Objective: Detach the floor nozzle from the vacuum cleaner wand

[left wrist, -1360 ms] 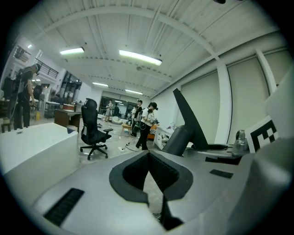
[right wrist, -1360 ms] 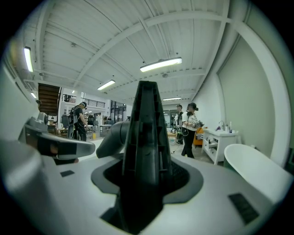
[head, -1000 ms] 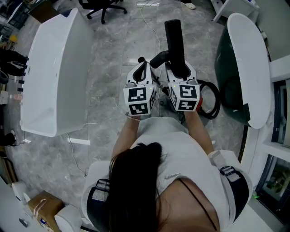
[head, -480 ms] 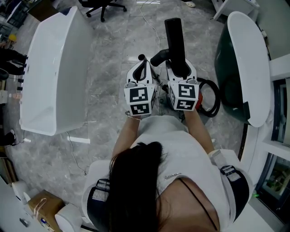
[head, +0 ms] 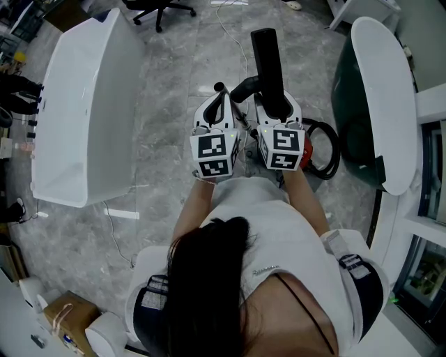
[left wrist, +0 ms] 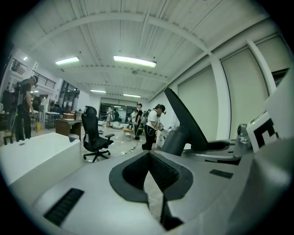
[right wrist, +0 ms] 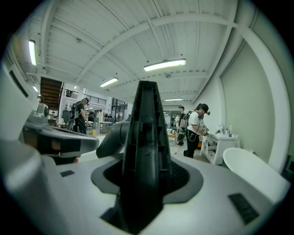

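The black floor nozzle (head: 268,59) sticks out ahead of my right gripper (head: 277,106), which is shut on it; in the right gripper view the nozzle (right wrist: 146,151) fills the gap between the jaws as a tall ribbed black piece. A dark curved neck tube (head: 245,88) bends off it to the left, toward my left gripper (head: 220,96). The left gripper (left wrist: 149,165) is shut with nothing in it, just beside the tube (left wrist: 176,140) and apart from it. The wand joint is hidden under the grippers.
A white tub (head: 83,111) stands on the marble floor at left. A white oval top (head: 383,90) over a dark green body (head: 352,122) stands at right. A red and black hose loop (head: 326,152) lies by the right gripper. An office chair (head: 157,8) and people are farther off.
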Demonstrator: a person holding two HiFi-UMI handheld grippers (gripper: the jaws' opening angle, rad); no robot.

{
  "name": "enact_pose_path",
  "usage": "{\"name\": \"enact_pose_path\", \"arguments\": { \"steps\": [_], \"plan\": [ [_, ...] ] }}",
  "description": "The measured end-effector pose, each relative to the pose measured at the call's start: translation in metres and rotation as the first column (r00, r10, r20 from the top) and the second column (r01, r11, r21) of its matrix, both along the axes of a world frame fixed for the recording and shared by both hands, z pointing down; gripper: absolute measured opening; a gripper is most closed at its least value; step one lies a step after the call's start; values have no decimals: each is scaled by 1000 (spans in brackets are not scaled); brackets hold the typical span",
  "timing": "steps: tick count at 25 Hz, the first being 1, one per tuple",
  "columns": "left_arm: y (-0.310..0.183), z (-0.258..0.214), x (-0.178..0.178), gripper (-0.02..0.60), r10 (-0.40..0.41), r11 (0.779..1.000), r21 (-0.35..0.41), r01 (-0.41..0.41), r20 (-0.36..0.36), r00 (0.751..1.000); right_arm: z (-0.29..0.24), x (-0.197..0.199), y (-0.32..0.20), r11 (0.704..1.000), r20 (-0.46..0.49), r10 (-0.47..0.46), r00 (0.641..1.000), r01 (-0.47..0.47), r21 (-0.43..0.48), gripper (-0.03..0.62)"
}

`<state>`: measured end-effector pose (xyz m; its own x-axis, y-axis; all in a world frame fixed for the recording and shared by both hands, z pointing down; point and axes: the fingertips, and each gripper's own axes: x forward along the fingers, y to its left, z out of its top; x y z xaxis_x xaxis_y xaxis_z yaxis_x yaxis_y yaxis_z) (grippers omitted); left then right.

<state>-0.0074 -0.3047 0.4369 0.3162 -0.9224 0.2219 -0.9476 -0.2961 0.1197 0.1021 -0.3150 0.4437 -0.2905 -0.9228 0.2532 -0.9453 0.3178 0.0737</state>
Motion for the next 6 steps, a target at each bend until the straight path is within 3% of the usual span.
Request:
{"name": "enact_pose_path", "arguments": {
  "steps": [6],
  "plan": [
    [2,3,0,3,-2,1000,-8,2,-6,1000,1,-1,2,1000,-13,-6,1000,6,4,224]
  ]
}}
